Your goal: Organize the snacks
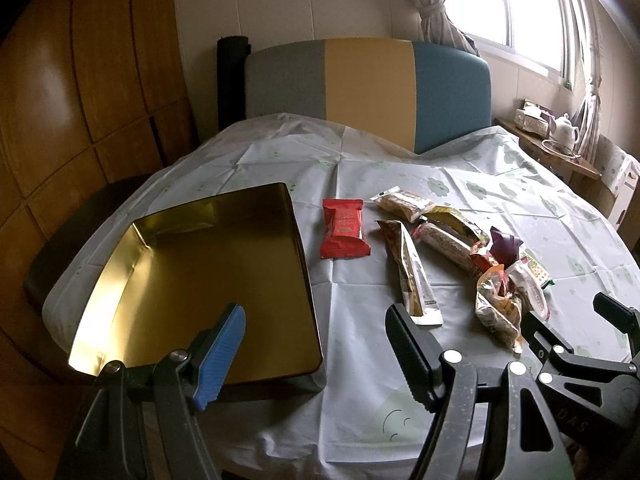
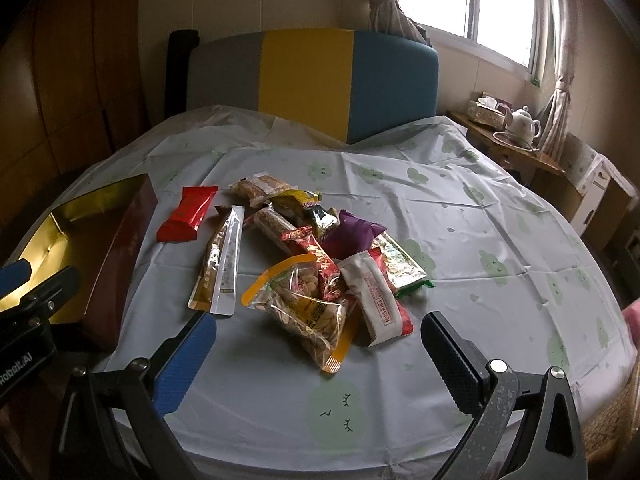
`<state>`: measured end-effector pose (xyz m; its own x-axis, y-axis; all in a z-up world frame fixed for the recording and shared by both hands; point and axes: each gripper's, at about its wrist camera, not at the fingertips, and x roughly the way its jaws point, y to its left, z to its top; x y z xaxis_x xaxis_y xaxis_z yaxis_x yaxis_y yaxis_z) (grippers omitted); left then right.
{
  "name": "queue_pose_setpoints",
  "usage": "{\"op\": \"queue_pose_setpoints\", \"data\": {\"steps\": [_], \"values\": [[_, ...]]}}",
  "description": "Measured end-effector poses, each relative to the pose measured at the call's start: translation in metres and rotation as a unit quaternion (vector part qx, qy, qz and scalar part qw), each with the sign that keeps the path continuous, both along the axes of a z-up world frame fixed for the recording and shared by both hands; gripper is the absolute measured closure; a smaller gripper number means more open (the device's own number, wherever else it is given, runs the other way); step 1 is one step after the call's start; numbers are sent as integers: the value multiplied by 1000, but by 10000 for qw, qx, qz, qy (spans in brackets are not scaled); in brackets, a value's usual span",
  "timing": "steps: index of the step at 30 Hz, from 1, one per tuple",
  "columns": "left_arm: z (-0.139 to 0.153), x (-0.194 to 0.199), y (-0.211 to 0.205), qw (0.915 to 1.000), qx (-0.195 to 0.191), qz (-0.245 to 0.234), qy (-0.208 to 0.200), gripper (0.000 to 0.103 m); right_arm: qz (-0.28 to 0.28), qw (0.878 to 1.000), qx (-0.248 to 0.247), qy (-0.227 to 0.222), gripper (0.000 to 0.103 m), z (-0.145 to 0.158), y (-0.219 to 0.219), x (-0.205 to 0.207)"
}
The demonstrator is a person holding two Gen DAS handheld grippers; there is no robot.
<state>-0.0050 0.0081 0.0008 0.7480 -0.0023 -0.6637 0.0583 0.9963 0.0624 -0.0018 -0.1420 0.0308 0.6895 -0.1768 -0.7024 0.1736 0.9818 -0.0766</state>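
The snacks lie in a loose heap near the middle of the tabletop, which is covered by a pale cloth printed with green clouds. At the near edge of the heap sits a clear bag of nuts with orange borders, touching a white-and-red wrapped bar on its right; behind them are a purple packet, a red foil packet and a green-edged gold wrapper, all overlapping. Farther back lie two clear-wrapped grain bars, and on the heap's left a long brown-and-white stick pouch lies by itself. A red packet lies apart from the heap, between it and an open tin box with a shiny gold inside and dark red outer walls, which stands at the tabletop's left edge with nothing inside it. The left claw hangs spread wide, its blue finger over the tin and its black finger over the bare cloth near the pouch's end, gripping nothing. The right claw is likewise spread wide, just short of the bag of nuts, empty. Beyond the tabletop stands a chair back in grey, yellow and blue, and to the right a side table with a white teapot under a curtained window.
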Motion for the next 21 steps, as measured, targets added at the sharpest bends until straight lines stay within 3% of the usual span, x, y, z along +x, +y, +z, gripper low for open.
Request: {"op": "queue_pose_setpoints", "data": {"steps": [16,21], "values": [[-2,1,-2,9998,-57,-105,130,29,42,10000,57,-20,0,8,-13,8],[-6,5,1,9969,-539,-445,360,29,147,9997,173,-20,0,23,-34,27]]}}
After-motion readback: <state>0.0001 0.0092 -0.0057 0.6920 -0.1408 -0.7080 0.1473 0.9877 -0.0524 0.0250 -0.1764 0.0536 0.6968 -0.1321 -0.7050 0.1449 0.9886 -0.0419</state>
